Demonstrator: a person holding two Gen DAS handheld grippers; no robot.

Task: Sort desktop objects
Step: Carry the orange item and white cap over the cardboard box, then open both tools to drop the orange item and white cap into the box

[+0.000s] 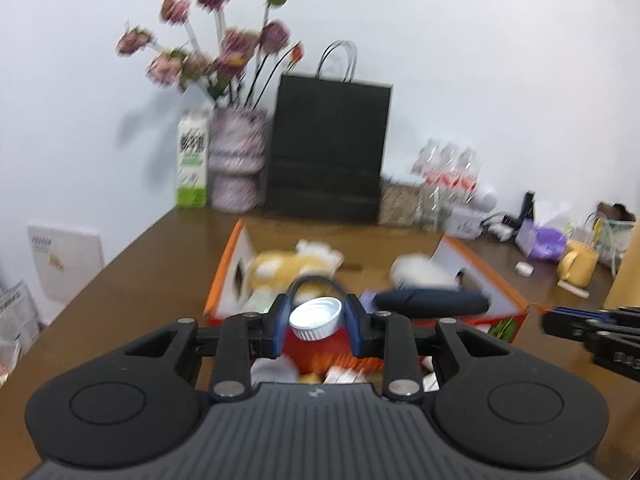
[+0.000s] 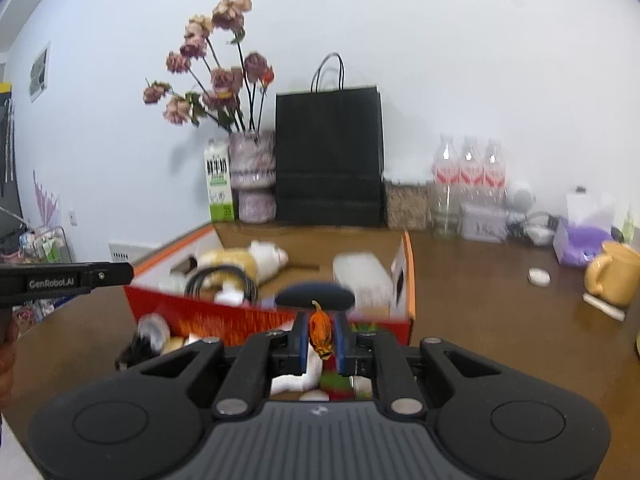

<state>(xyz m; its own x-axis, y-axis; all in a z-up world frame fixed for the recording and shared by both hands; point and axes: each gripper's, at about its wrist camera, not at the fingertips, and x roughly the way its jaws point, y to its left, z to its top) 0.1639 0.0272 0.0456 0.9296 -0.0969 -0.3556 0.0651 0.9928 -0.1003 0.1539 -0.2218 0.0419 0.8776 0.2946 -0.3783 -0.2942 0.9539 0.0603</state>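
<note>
Left wrist view: left gripper [image 1: 316, 322], fingers [image 1: 279, 326] clamped on a white ribbed cap [image 1: 315, 317], held above the near wall of the orange box [image 1: 218, 284]. Jaws stand partly apart, the cap filling the gap. Only this view shows the cap in the grip.

Right wrist view: right gripper [image 2: 320, 338], fingers [image 2: 301, 340] nearly together, pinching a small orange figure [image 2: 320, 330], thin and upright between the pads. Only this view shows it. The left gripper's side enters at the left edge, above the counter's [image 2: 480, 280] near left part.

Box, mid counter, open top: yellow-and-white plush toy [image 1: 292, 262], dark blue rounded object [image 1: 432, 302], black looped cable [image 2: 222, 278], white block [image 2: 360, 276]; smaller items blurred.

Far edge against the wall, left to right: green-and-white carton [image 2: 219, 186], vase of dried pink flowers [image 2: 252, 176], black paper bag [image 2: 328, 156], three clear bottles [image 2: 468, 172]. Right edge: yellow mug [image 2: 612, 278], purple container [image 2: 580, 246].
</note>
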